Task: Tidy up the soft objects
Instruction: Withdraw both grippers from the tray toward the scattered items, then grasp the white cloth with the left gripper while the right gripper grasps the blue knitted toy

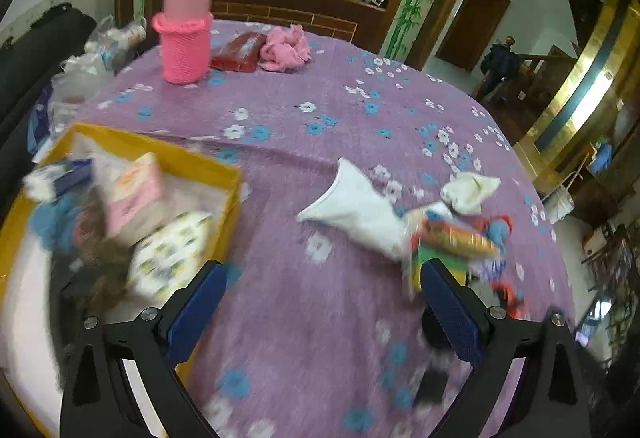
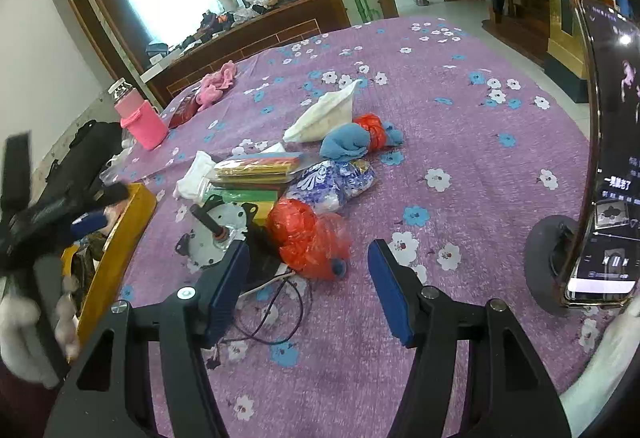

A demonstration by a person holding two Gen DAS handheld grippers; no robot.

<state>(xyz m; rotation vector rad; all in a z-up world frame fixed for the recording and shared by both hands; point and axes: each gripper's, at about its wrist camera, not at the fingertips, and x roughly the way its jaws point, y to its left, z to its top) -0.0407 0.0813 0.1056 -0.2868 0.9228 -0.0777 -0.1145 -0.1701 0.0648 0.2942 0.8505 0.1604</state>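
Left gripper (image 1: 322, 302) spread wide, nothing between its pads; it hangs over bare purple cloth (image 1: 312, 318) between the yellow box (image 1: 160, 148) at its left, already holding packets and a furry thing, and the loose pile at its right. Right gripper (image 2: 308, 278) stands about half open and empty; the red plastic bag (image 2: 308, 238) sits just ahead, between the fingertips and nearer the left finger, not touched. Behind it lie the blue-white pouch (image 2: 336, 182), a blue cloth bundle (image 2: 346, 146) and a white cloth (image 2: 326, 114), its long axis running up-right, away from the tongs. Judgement: the right hand is nearer the bag; the box lies to its left, so the carry goes leftward; the motor (image 2: 216, 234) and its wires (image 2: 276, 314) beside the bag could snag.
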